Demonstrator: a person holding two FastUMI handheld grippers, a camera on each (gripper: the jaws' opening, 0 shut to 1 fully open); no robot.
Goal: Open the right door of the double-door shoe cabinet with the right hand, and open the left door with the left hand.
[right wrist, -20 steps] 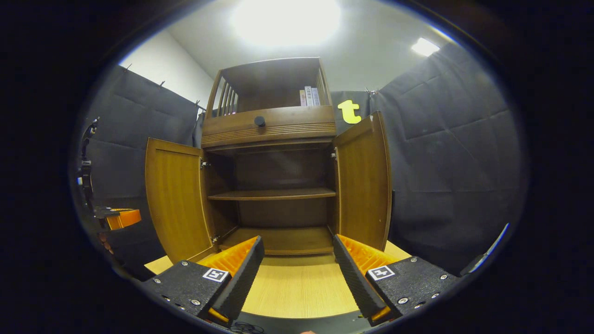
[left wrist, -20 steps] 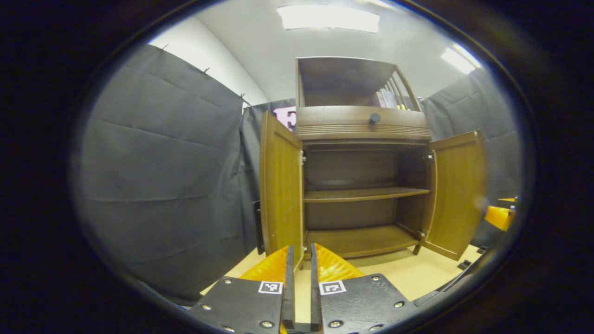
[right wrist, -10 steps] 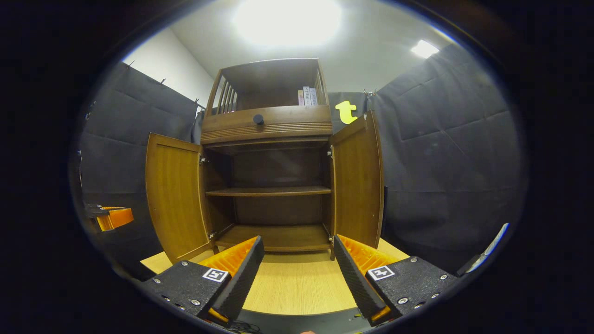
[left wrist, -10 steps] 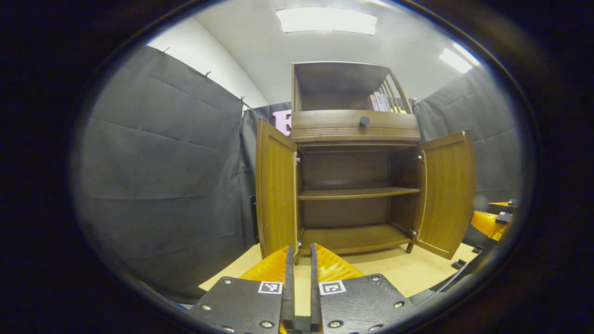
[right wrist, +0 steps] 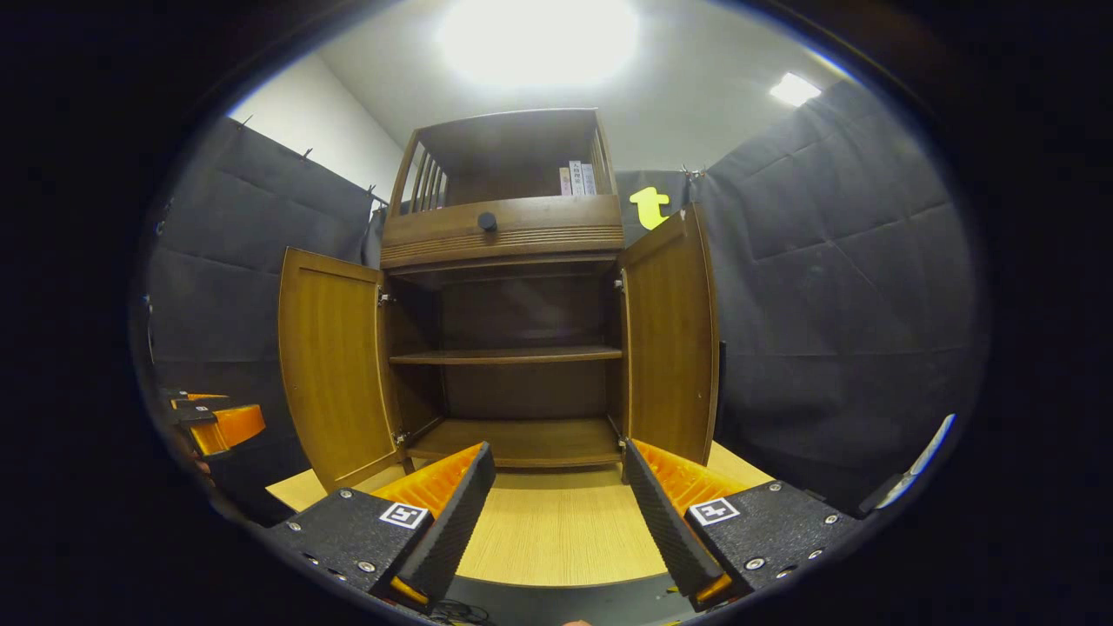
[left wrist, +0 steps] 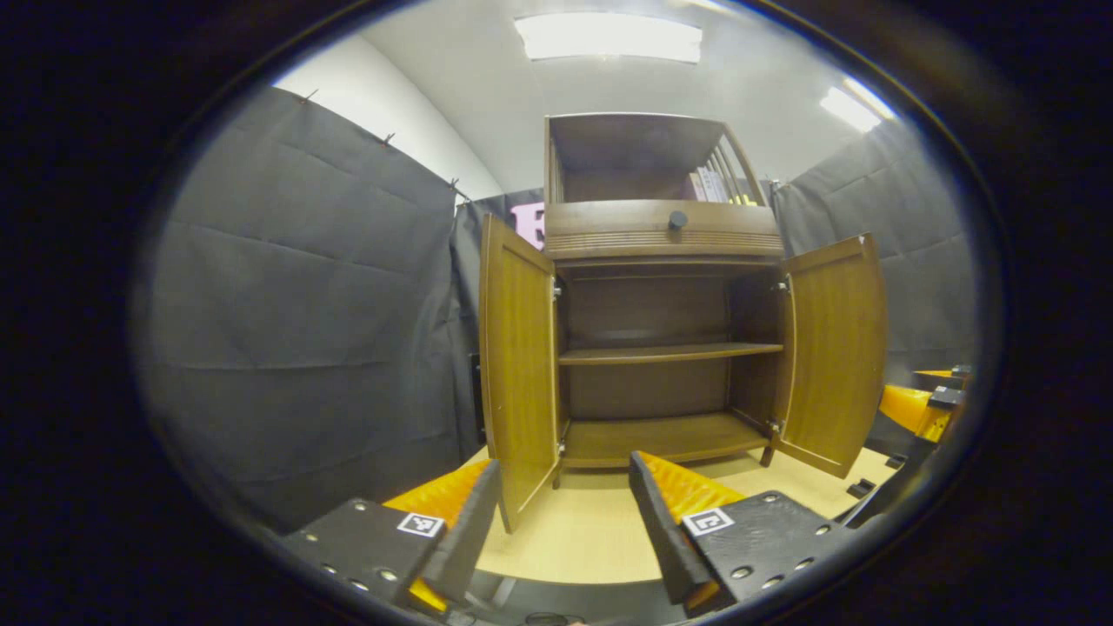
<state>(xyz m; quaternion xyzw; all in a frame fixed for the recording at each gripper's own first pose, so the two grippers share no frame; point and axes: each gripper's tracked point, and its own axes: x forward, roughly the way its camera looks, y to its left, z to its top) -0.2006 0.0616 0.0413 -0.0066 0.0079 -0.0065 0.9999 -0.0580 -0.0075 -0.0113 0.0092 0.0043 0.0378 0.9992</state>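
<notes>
Now the shoe cabinet (left wrist: 661, 261) stands on the light wood floor (left wrist: 591, 539) with both lower doors swung wide. In the left gripper view the left door (left wrist: 519, 365) is nearly edge-on, its lower corner reaching down between the fingers of the left claw (left wrist: 563, 522), near them but touching neither as far as can be told. The right door (left wrist: 832, 348) hangs open on the far side, its inner face turned toward the camera. Inside, a middle shelf (left wrist: 669, 353) and a bottom board (left wrist: 665, 437) both lie bare. Above the doors runs a drawer front with a dark round knob (left wrist: 677, 220), and over that an open railed top compartment holding a few books (left wrist: 709, 184).

The left claw's fingers stand well apart and hold nothing. At the right edge of that view part of the other claw pokes in, low beside the open right door.

In the right gripper view the right claw (right wrist: 558, 500) is also spread wide and empty, hovering above the floor in front of the cabinet and apart from both doors. The left claw's tips show at the far left edge, beside the open left door.
</notes>
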